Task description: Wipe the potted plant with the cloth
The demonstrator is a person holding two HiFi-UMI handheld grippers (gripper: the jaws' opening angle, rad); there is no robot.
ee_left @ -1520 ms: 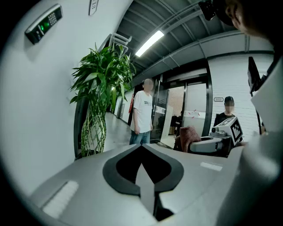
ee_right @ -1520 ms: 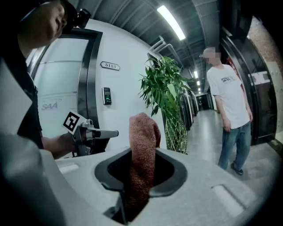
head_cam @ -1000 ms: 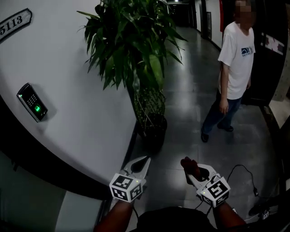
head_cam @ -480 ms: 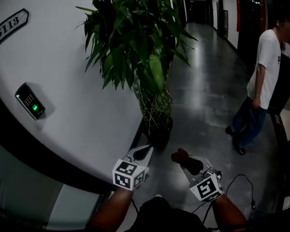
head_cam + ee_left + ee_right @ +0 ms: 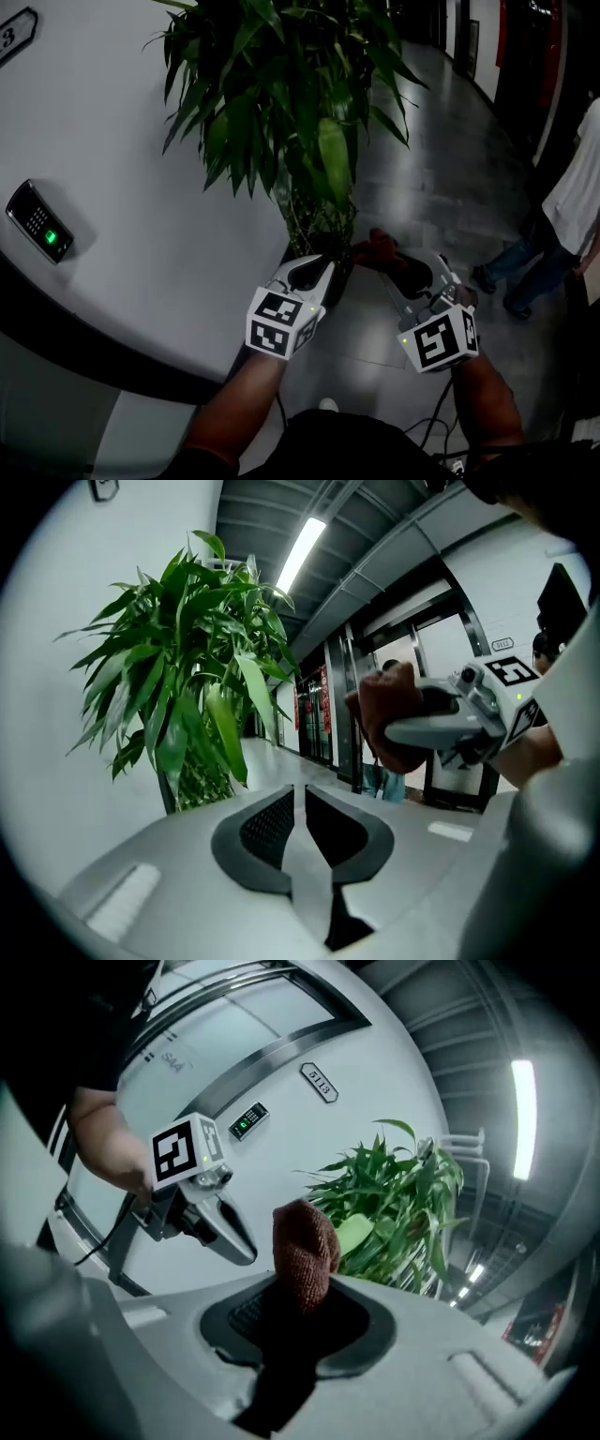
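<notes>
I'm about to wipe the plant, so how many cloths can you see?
1. A dark red cloth is clamped in the right gripper, close to the potted plant. The left gripper is shut on nothing. Others could lie out of view.

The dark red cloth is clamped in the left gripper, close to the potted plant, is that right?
No. The cloth is clamped in the right gripper, close to the potted plant; the right gripper view shows it.
</notes>
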